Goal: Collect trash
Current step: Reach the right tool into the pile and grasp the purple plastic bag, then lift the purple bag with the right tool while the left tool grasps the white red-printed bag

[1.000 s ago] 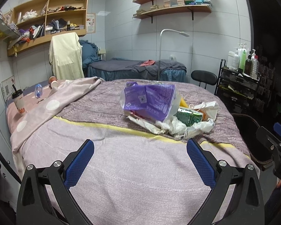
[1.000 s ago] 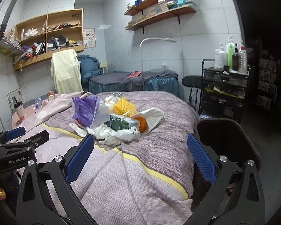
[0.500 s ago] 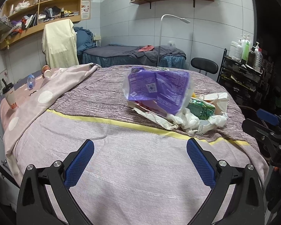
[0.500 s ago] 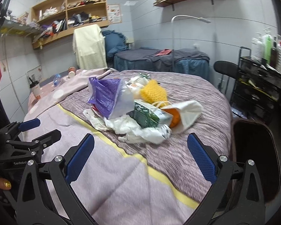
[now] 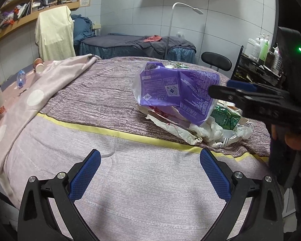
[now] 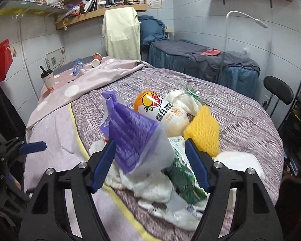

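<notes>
right tongs [image 6: 150,160] closing round purple bag [image 6: 130,138], not gripping | left tongs [image 5: 150,172] wide, empty | yellow net [image 6: 204,134], green pack [image 6: 182,176] crowd alongside

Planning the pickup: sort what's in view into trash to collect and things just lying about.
Trash: purple bag, green carton, orange-label bottle, yellow net, white wrappers.
Lying about: lidded cup, water bottle, blanket, chair, lamp.

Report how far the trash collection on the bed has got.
Done: nothing, the trash pile lies whole on the bed.
In hand: right tongs are closing around the purple bag; left tongs open, empty.
Left: everything, plus cups and bottle beyond.
</notes>
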A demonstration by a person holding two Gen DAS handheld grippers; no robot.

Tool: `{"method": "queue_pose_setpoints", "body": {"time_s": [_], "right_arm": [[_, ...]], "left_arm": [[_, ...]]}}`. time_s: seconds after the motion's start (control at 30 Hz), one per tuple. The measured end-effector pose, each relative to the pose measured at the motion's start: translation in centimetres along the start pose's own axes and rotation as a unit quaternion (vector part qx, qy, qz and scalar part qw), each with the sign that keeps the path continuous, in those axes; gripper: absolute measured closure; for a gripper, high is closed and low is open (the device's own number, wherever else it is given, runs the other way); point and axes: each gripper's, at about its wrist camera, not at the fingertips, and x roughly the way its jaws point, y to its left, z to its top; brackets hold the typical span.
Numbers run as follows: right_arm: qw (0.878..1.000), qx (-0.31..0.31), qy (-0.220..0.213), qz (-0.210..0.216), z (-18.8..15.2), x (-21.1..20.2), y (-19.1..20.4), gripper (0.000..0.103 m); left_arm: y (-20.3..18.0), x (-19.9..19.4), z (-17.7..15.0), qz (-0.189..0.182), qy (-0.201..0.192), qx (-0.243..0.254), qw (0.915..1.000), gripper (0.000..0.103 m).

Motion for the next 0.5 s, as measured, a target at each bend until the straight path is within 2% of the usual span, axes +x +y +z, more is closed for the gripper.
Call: {"method": "queue_pose_setpoints", "body": {"time_s": [0.07, 0.2, 0.3, 0.5], "right_arm": [[1.0, -0.005, 0.009, 0.01, 0.7, 1.2, 0.0, 0.04], [0.999, -0.016, 0.03, 0.035, 0.9, 2.6, 0.4, 0.07], [0.998, -0.018, 0.031, 0.054, 0.6, 2.5, 0.9, 0.081], [0.998, -0.023, -0.015, 0.054, 0.8, -0.3, 1.8, 0.083]], "left_arm": [[0.0, 0.4, 0.1, -0.009, 0.006, -0.003, 0.9999, 0.006], [-0.2, 0.8, 0.2, -0.019, 0.012, 0.0, 0.9997, 0.006], [-0.1, 1.3, 0.3, -0.029, 0.021, -0.005, 0.9993, 0.006], [0.6, 2.3, 1.0, -0.064, 0.041, -0.034, 0.9965, 0.008]]}}
